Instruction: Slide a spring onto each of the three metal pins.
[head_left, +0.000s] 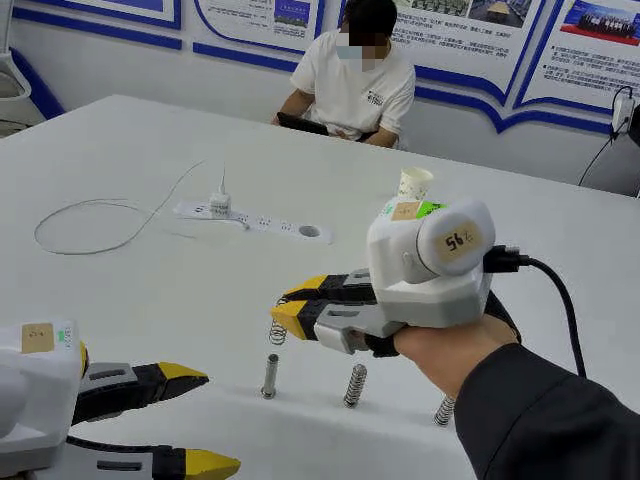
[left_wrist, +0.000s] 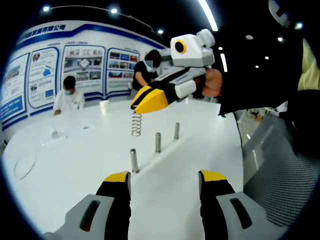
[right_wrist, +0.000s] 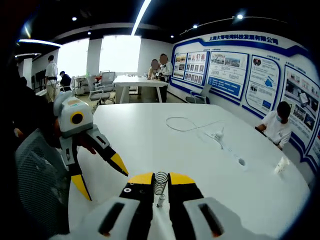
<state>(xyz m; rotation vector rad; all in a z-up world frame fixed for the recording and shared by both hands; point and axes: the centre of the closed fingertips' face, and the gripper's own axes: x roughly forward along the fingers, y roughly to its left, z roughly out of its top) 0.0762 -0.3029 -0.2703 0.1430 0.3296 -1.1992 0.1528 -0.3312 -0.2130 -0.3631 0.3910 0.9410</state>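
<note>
Three metal pins stand in a row on the white table (head_left: 150, 290). The left pin (head_left: 270, 375) (left_wrist: 134, 160) is bare. The middle pin (head_left: 355, 385) (left_wrist: 158, 142) and the right pin (head_left: 445, 410) (left_wrist: 176, 130) each carry a spring. My right gripper (head_left: 285, 315) (right_wrist: 161, 179) is shut on a loose spring (head_left: 277, 333) (left_wrist: 136, 124) (right_wrist: 160, 182), which hangs upright just above the bare pin (right_wrist: 160, 201). My left gripper (head_left: 210, 420) (left_wrist: 165, 177) (right_wrist: 100, 176) stands open and empty, to the near left of the pins.
A white power strip (head_left: 250, 218) with a plugged-in adapter and a looping white cable (head_left: 90, 225) lie farther back on the table. A paper cup (head_left: 415, 185) stands behind my right gripper. A person (head_left: 350, 80) sits at the far edge.
</note>
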